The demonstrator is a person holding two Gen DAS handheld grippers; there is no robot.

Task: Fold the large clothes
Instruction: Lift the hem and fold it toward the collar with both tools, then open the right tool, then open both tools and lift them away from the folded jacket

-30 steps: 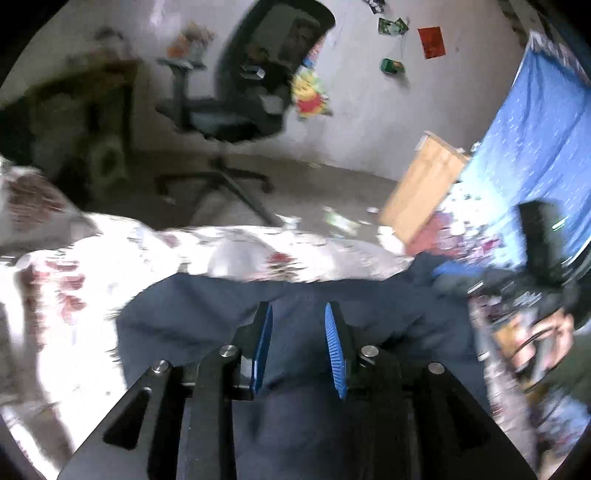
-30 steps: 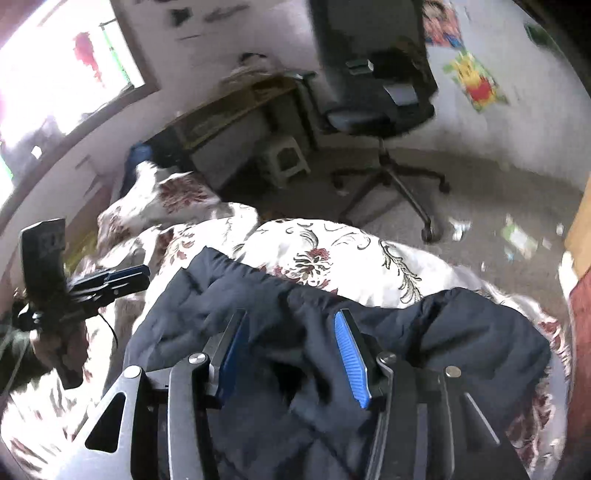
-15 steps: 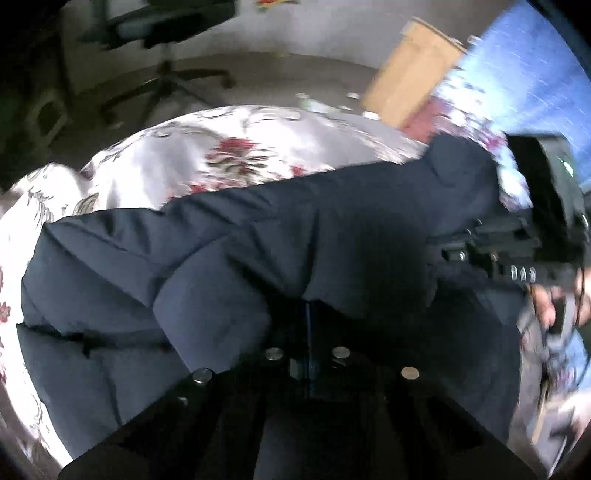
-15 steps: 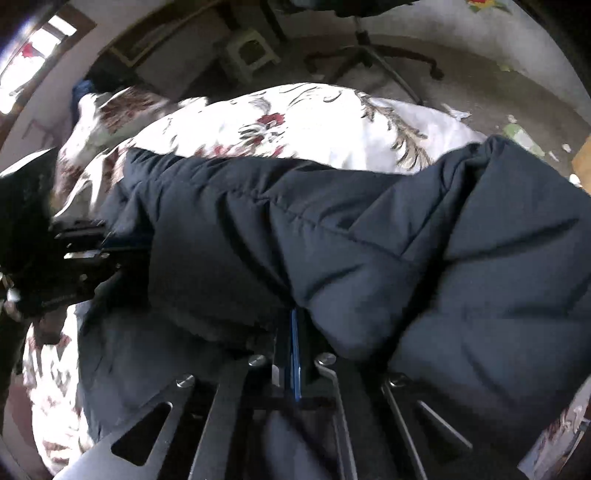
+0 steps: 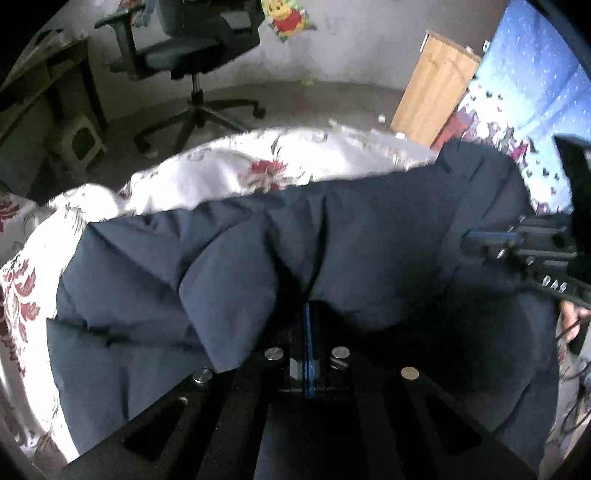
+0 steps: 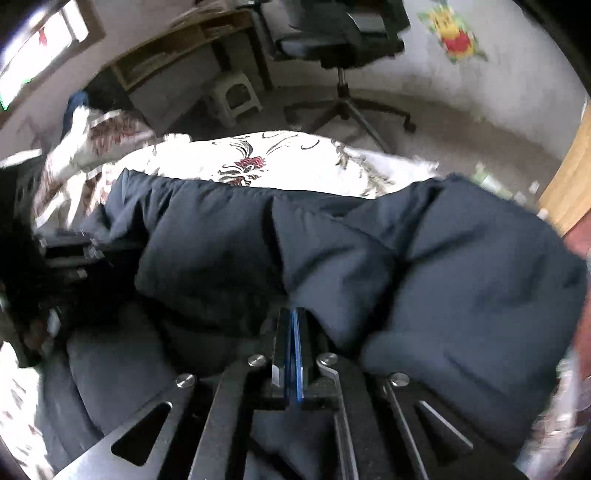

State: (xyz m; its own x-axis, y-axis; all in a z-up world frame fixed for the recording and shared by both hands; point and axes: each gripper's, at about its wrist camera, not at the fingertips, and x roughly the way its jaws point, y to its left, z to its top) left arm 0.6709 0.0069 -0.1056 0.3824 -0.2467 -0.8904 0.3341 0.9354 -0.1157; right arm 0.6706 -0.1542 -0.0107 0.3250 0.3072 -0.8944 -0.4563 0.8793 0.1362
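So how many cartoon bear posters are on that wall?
1 in view. The bear poster hangs on the pale wall, to the right of the office chair; the right camera shows the same one. The frames cut off much of the wall, so others may be hidden.

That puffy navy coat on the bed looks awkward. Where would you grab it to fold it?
Grip the navy coat by its near edge, coming from above and pinching a thin fold. Its quilted panels are too bulky elsewhere. The left gripper and right gripper are shut on such folds, spaced apart along it.

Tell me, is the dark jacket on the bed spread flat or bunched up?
Bunched up: the navy jacket humps in puffy folds over the floral bedspread.
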